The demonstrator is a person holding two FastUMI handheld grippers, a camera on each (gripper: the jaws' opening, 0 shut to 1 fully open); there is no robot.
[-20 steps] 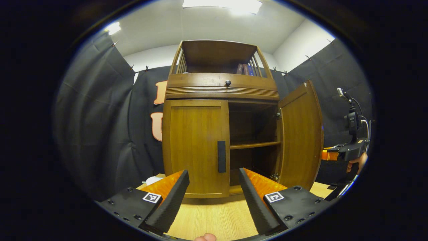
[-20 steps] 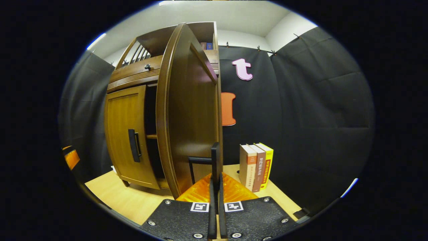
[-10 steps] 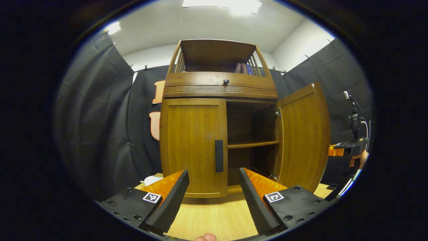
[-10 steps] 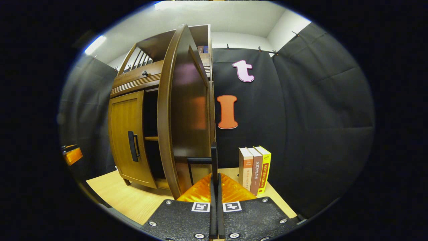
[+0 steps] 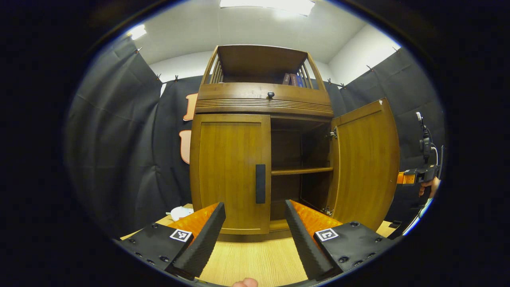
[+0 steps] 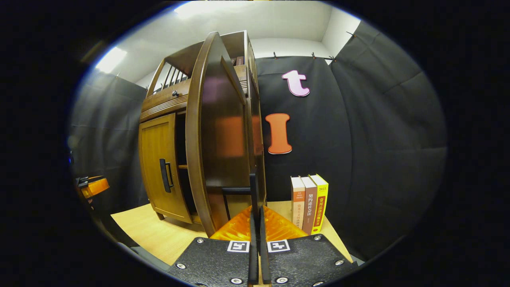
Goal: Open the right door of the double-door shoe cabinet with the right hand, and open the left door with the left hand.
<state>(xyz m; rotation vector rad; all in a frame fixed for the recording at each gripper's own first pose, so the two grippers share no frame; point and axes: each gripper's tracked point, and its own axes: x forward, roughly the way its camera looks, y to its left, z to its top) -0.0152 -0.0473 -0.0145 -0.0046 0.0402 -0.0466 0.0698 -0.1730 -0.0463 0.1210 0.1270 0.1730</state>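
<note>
**Observer:** Left gripper view first. What do you have?

**Operator:** My left gripper (image 5: 255,223) is spread wide, holding nothing, facing the shoe cabinet (image 5: 263,103) on the table (image 5: 255,263). The left door (image 5: 229,173) is closed, its dark vertical handle (image 5: 260,183) by the inner edge. The right door (image 5: 364,159) stands swung out, and the right gripper (image 5: 406,177) sits past its far edge.

**Observer:** How will the left door handle?

**Operator:** I judge it a stiff wooden panel on hinges, moderately heavy, swinging in an arc. The bar handle is the one sensible hold; it looks smooth, so I'd pinch it squarely and pull along the arc.

**Observer:** And the right gripper view?

**Operator:** My right gripper (image 6: 257,215) is pressed together on the right door's handle (image 6: 252,189), with the door's outer face (image 6: 223,139) close beside it. The left door (image 6: 159,167) shows farther back, closed. Three books (image 6: 310,203) stand on the table near the door, so I mind the swing.
</note>
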